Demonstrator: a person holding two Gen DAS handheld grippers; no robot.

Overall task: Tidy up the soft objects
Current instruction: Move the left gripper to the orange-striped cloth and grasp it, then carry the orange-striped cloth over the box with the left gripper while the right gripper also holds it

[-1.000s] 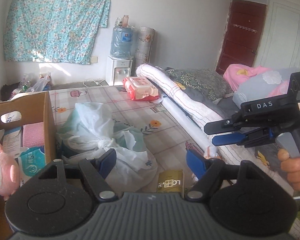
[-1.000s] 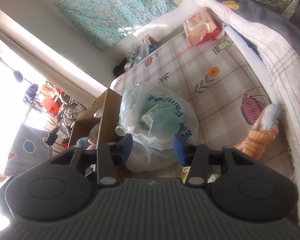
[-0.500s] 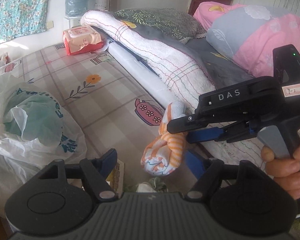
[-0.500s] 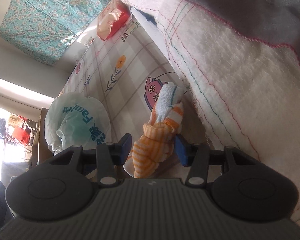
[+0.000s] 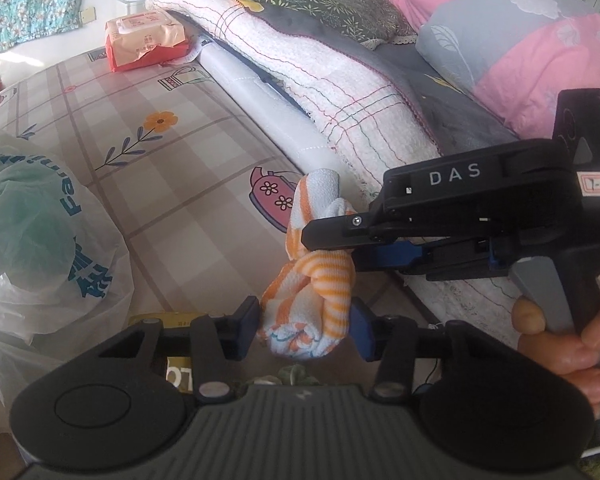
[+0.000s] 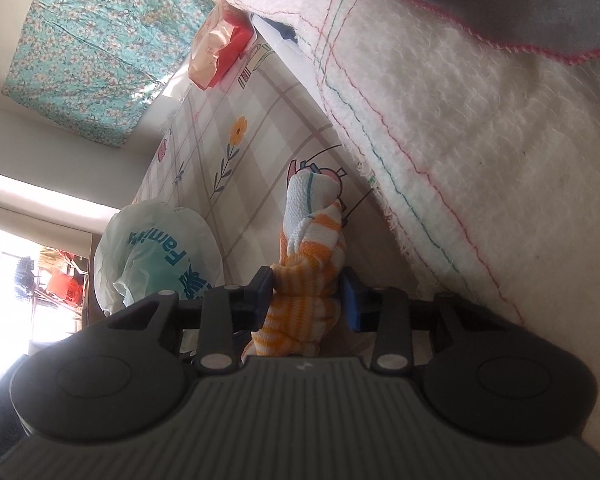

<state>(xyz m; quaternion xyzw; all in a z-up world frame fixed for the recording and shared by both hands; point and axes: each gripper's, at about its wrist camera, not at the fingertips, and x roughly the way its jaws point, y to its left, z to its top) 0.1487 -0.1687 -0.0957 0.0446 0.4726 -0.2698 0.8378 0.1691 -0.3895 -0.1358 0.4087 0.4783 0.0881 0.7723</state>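
The knotted orange-and-white striped cloth [image 5: 312,288] lies on the checked floor mat [image 5: 172,184], just beside the lower edge of the white quilted blanket [image 5: 340,92] that hangs from the bed. Both grippers have it between their fingers.

The left gripper [image 5: 304,326] takes the end of the cloth farther from the blanket; its jaws are closing, and its 2 blue pads [image 5: 360,330] press against the bundle's sides. The right gripper [image 6: 306,292] reaches the cloth from the blanket's side, a hand [image 5: 568,340] around its grip. Its jaws are closing too, and in its own view the orange folds bulge between pads that touch them on each side.

The cloth's white end lies on the pink teapot print [image 5: 270,196] of the mat, close under the blanket's fringe. Farther from the blanket, across the mat, sits a white plastic bag [image 5: 40,240] with teal lettering. Along the blanket's edge, toward the far wall, lies an orange-red pack of wipes [image 5: 148,40].
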